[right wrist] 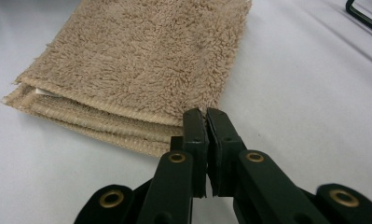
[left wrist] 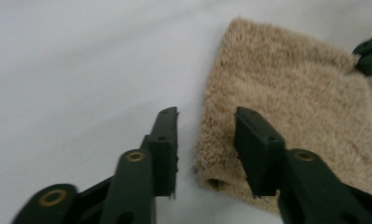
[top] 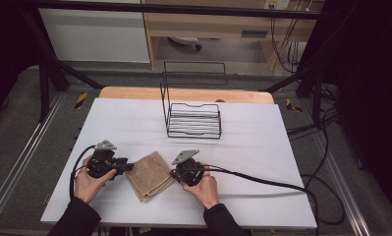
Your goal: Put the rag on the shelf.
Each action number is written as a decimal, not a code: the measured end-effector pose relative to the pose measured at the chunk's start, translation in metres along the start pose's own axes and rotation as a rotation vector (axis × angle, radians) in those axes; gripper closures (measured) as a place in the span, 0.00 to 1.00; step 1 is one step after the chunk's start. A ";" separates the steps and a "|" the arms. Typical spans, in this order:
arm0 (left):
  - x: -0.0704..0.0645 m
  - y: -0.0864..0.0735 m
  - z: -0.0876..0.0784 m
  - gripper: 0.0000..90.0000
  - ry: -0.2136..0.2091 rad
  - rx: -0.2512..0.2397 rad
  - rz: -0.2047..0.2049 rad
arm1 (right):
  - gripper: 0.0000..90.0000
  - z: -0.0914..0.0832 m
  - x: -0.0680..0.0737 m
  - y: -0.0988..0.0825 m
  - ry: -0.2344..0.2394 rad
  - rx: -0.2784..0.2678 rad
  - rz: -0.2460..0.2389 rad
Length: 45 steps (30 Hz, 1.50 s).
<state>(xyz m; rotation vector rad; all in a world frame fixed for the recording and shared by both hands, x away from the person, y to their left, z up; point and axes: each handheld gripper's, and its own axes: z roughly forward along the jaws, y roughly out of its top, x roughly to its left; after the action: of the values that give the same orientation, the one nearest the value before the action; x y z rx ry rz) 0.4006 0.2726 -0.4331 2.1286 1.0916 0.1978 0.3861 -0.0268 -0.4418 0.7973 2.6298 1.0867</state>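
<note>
While both hands rest low on the white table (top: 262,147), a folded tan towel (top: 151,174) lies between the two grippers near the table's front edge, turned cornerwise to that edge. Seen from the high view, the left gripper (top: 127,167) points at the towel's left side and the right gripper (top: 176,173) sits at its right side. Along the left gripper's (left wrist: 207,140) own view, the jaws stand partly apart; one jaw is over bare table just beside the towel (left wrist: 291,107), the other is over the towel's edge near a folded corner, and neither pad presses on the cloth. From the right gripper's (right wrist: 206,116) own view, the jaws are closed flat together with nothing between them, their tips at the towel's (right wrist: 146,60) corner, where the stacked hems of the folded layers show. Farther back on the table, well apart from the towel, stands a black wire rack (top: 193,120).
</note>
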 end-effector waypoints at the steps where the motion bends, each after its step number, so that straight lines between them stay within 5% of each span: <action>1: 0.000 0.000 0.000 0.71 0.000 0.000 0.000 | 0.95 0.000 0.000 -0.001 0.001 -0.008 0.005; 8: 0.000 -0.003 0.003 0.88 -0.041 0.040 0.026 | 0.77 -0.013 -0.002 0.004 0.003 -0.092 0.061; 9: 0.000 -0.004 0.003 0.89 -0.052 0.055 0.034 | 0.75 -0.013 -0.003 0.007 0.002 -0.119 0.103; 13: 0.001 -0.005 0.004 0.90 -0.070 0.057 0.032 | 0.74 -0.003 -0.007 0.004 -0.035 -0.082 0.156; 18: 0.003 -0.006 0.004 0.91 -0.081 0.061 0.030 | 0.73 0.004 -0.003 -0.001 -0.027 -0.056 0.165; 24: 0.001 -0.007 0.004 0.92 -0.070 0.052 0.033 | 0.80 0.006 0.005 -0.006 0.008 -0.038 0.209; 37: -0.004 -0.007 0.002 0.96 -0.042 0.041 0.022 | 0.97 0.004 0.012 -0.010 0.000 -0.038 0.258; 43: -0.011 -0.008 -0.009 0.97 -0.072 0.015 -0.019 | 0.98 -0.008 -0.003 0.004 0.013 -0.053 0.257; 45: -0.016 -0.010 -0.011 0.97 -0.080 0.008 -0.027 | 0.98 -0.010 -0.017 0.014 0.018 -0.053 0.252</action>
<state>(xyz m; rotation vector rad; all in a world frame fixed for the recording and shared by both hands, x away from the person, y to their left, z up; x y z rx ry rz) 0.3792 0.2704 -0.4289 2.1089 1.0752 0.0953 0.4025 -0.0336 -0.4253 1.1351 2.5533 1.2241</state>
